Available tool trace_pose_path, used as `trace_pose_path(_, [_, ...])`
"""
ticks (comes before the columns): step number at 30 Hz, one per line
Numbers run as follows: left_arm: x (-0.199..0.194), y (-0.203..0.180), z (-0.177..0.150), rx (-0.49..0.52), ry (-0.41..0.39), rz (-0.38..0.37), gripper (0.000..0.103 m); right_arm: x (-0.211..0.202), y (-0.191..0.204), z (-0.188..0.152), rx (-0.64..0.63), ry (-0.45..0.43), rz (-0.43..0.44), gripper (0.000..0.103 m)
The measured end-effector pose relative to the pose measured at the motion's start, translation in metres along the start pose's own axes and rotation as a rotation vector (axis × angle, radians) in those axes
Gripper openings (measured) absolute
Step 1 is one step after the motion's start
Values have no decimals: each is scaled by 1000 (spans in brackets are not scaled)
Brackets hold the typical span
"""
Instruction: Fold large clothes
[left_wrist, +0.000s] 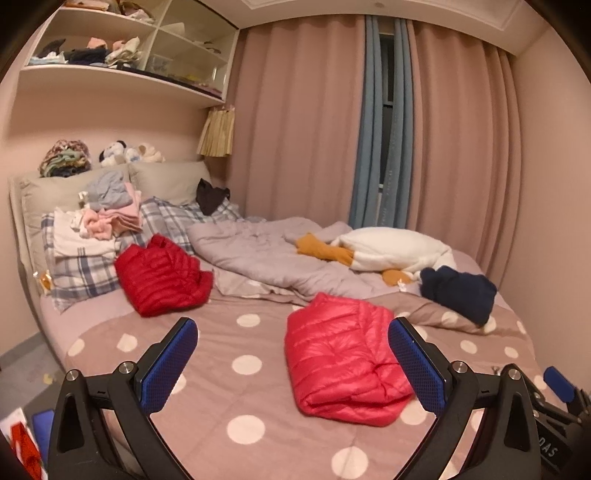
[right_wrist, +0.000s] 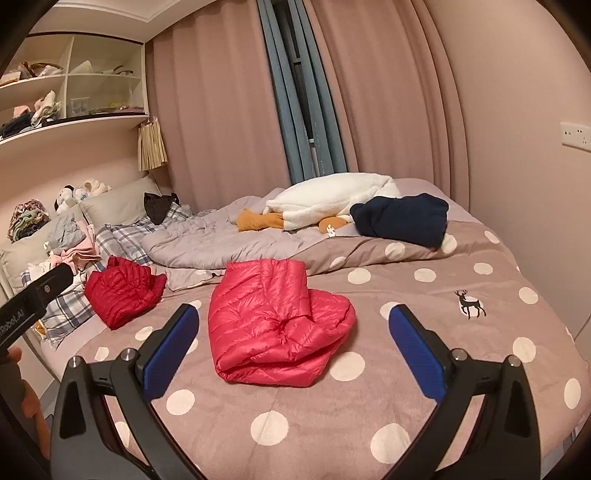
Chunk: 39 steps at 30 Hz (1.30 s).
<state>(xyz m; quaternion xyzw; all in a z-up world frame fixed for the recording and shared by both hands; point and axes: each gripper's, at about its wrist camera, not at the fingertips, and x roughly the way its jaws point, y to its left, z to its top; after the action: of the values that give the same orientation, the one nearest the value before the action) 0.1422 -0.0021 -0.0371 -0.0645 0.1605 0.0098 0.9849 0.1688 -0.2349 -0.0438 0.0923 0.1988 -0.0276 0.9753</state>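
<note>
A pink-red puffer jacket (left_wrist: 341, 360) lies folded on the polka-dot bedspread (left_wrist: 236, 398); it also shows in the right wrist view (right_wrist: 273, 321). A darker red puffer jacket (left_wrist: 162, 277) lies folded near the pillows, also in the right wrist view (right_wrist: 123, 288). My left gripper (left_wrist: 291, 365) is open and empty, above the bed, with the pink-red jacket between its fingers' lines of sight. My right gripper (right_wrist: 293, 350) is open and empty, held back from the same jacket. The right gripper's body shows at the left wrist view's lower right (left_wrist: 557, 402).
A navy garment (right_wrist: 400, 218) and a white plush toy (right_wrist: 332, 203) lie at the far side on a rumpled grey duvet (right_wrist: 207, 243). Folded clothes (left_wrist: 99, 221) are stacked on plaid pillows. Shelves (left_wrist: 122, 48) hang above the headboard. Curtains (left_wrist: 443, 129) hang behind.
</note>
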Motion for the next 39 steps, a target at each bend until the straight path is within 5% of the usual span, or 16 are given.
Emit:
trace_pose_path(28, [15, -2, -12, -6, 42, -56, 102, 22, 14, -3, -27, 4, -56, 103])
trace_pose_path(39, [5, -7, -15, 14, 47, -94, 102, -2, 14, -2, -34, -27, -108, 103])
